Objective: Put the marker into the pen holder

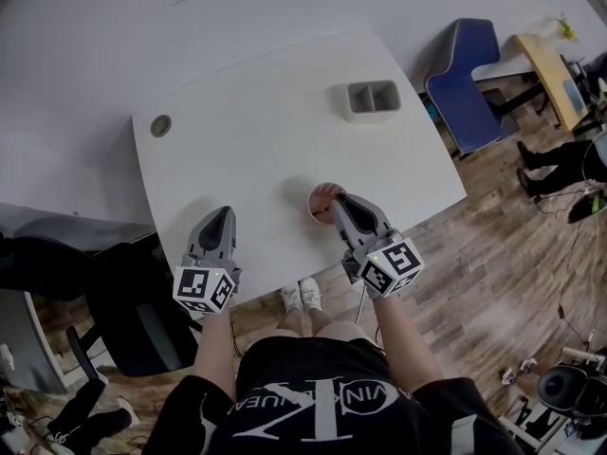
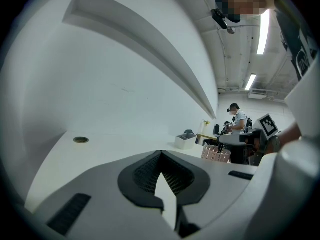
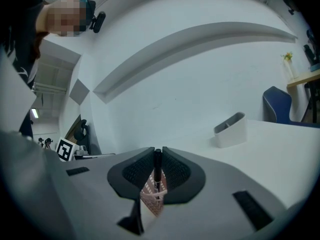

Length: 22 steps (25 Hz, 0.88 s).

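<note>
The marker (image 3: 157,168) is slim and black, standing upright, pinched between the jaws of the right gripper (image 1: 339,201) just over the pen holder (image 1: 321,204). The pen holder is a round pink lattice cup, upright by the near edge of the white table (image 1: 247,131), right of centre.

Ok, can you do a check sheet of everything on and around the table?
Surface: white table, one round hole near its corner.
Job's things: black marker upright over the pink pen holder.
Clutter: gray tray at the far side.
Grippers: right tool shut on the marker; left tool shut, empty.
Cables: nothing seen on the table.
Surroundings: wooden floor, blue chair.
</note>
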Tool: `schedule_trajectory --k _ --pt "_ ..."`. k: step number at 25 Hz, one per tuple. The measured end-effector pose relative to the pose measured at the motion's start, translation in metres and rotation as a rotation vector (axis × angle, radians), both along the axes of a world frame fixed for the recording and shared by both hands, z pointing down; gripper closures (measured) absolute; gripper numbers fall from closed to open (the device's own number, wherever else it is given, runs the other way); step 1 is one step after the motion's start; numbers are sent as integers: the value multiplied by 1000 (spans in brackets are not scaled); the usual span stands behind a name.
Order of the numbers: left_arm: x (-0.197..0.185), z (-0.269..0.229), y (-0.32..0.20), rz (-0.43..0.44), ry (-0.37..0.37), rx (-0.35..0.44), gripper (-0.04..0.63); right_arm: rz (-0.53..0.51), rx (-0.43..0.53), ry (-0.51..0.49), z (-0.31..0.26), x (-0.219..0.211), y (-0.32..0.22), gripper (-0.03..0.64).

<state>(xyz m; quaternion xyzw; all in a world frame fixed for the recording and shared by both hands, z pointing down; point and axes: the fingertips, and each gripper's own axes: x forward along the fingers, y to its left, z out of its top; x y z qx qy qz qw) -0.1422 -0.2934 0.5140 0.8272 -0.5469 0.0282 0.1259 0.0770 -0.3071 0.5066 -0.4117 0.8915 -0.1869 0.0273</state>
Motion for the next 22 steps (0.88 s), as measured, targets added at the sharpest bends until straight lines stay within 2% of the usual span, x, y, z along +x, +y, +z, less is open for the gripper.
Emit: schedule_trajectory --k 6,14,22 --pt "-2 -1 3 -5 5 -1 581 -11 24 53 -2 -1 1 555" --pt "-5 0 8 -9 5 -7 581 -9 31 76 -2 -1 2 471" --pt "-10 2 11 -17 8 -9 581 16 16 79 1 5 0 443"
